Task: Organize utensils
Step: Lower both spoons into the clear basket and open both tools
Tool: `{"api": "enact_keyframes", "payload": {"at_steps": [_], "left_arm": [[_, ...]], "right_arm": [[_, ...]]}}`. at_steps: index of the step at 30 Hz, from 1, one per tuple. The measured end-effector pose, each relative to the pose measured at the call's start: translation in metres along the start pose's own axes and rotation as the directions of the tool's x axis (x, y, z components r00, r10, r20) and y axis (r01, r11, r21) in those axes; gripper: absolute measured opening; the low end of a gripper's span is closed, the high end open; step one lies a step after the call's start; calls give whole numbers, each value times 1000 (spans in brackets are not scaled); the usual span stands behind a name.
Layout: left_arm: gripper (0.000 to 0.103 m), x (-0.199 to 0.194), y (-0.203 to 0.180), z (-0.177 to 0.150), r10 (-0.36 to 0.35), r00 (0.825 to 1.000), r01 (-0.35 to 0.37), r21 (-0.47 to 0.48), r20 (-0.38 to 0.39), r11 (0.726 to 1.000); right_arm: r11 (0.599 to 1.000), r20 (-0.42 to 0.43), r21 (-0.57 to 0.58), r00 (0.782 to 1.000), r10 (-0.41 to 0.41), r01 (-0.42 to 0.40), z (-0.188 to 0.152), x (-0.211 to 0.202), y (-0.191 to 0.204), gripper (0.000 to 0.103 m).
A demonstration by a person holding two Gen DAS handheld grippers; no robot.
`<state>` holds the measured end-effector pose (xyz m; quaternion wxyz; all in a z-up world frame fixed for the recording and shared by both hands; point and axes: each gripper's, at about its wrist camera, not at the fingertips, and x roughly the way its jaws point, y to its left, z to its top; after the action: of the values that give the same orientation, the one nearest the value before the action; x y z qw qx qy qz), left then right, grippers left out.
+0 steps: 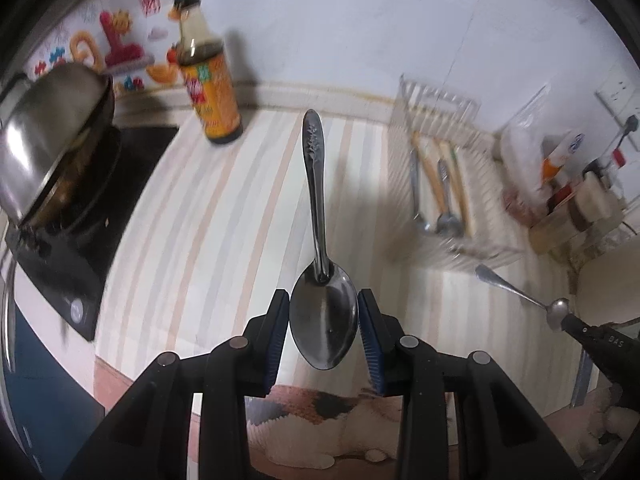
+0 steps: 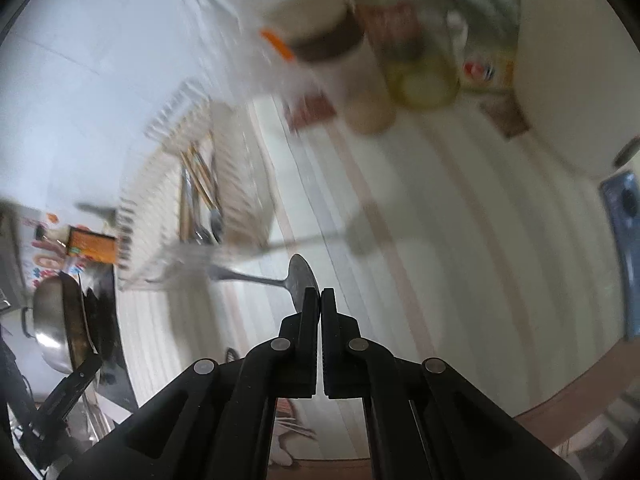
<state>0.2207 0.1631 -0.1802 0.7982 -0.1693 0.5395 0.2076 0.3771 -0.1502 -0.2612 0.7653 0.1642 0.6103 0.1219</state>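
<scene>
The left claw (image 1: 323,320) grips a large shiny steel spoon (image 1: 320,264) by its bowl; the two blue-padded fingers (image 1: 278,340) press on both edges of the bowl, and the embossed handle points away from the camera, above the desk with pale striped cover (image 1: 224,216).

The right claw (image 2: 321,300) is closed on the bowl of a smaller steel spoon (image 2: 298,276). Its black fingers (image 2: 308,320) stand almost together, with the thin bowl between them, and the handle goes out to the left. In the left wrist view this same small spoon (image 1: 516,290) is seen at the right side, held in the air near the front corner of the white wire rack (image 1: 424,128).

Inside the rack lie several utensils (image 1: 438,196), some with steel handles and some with wooden handles, side by side with the bowls toward the camera. The right wrist view is blurred, so their exact number I cannot tell.

On the desk, well apart from the rack, stands a brown sauce bottle with orange label (image 1: 208,80). Beside it, a steel wok (image 1: 52,132) sits on a black stove (image 1: 80,264). To the right of the rack is a group of jars and packets (image 1: 572,188).
</scene>
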Motion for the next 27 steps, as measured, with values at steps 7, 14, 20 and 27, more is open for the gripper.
{"api": "enact_keyframes", "payload": {"at_steps": [7,14,20,27], "left_arm": [[31,-28,-25,21,-59,995,55,59,79,997],[31,-29,-54,37,-115,990,106,105,87,989],[31,17,-82,66,-190,981,192,106,-35,976],[32,67,-106,98,-189,972,206,119,-141,971]], "right_arm": [[999,98,-19,994,44,-42,9,-57,5,1],[997,155,-40,985,78,-73,16,-87,19,1],[998,169,-38,984,53,-47,45,-64,45,1],[998,133,-67,991,-2,11,89,1,90,2]]}}
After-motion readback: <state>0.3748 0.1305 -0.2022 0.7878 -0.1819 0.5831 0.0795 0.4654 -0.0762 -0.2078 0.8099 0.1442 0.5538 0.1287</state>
